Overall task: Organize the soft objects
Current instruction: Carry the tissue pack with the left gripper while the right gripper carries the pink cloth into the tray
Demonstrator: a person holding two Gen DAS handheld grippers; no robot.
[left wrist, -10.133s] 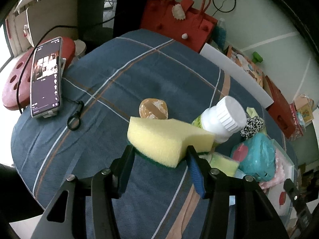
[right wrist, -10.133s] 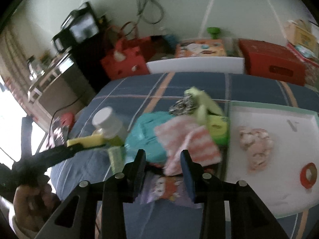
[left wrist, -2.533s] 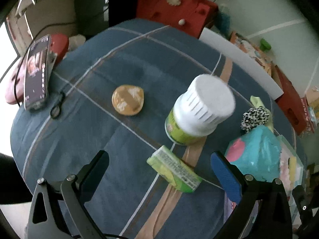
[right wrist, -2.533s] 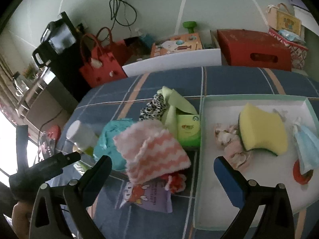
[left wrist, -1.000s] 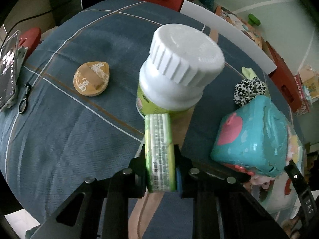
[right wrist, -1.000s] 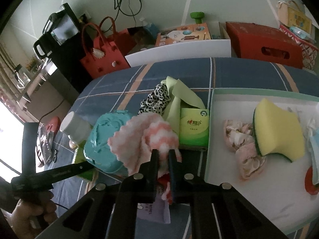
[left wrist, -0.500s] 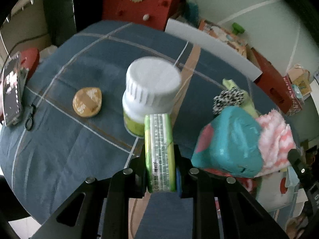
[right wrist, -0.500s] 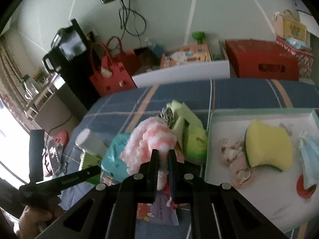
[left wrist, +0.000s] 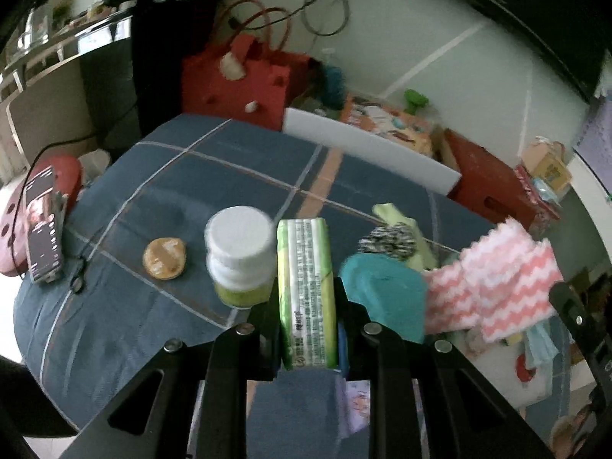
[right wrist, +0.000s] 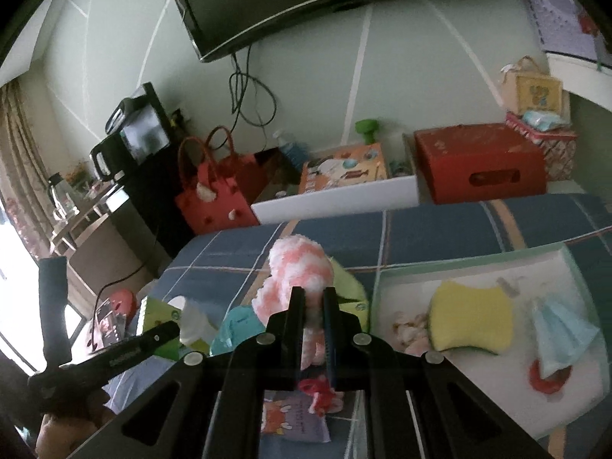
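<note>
I'm holding the green tissue pack (left wrist: pixel 307 290) pinched flat across its soft middle in my left gripper (left wrist: pixel 308 329), while my right gripper (right wrist: pixel 313 329) is clamping a bunched fold of the limp pink-striped cloth (right wrist: pixel 298 267), both raised over the tabletop (left wrist: pixel 172 176), light and squashy.

Green tissue pack (left wrist: pixel 307 290), pink-and-white zigzag cloth (right wrist: pixel 297 267), yellow sponge (right wrist: pixel 471 317), blue plaid tablecloth (left wrist: pixel 183 176).

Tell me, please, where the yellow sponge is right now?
In the right wrist view, the yellow sponge lies inside the white tray on the right, between a crumpled pink cloth and a light blue cloth.
</note>
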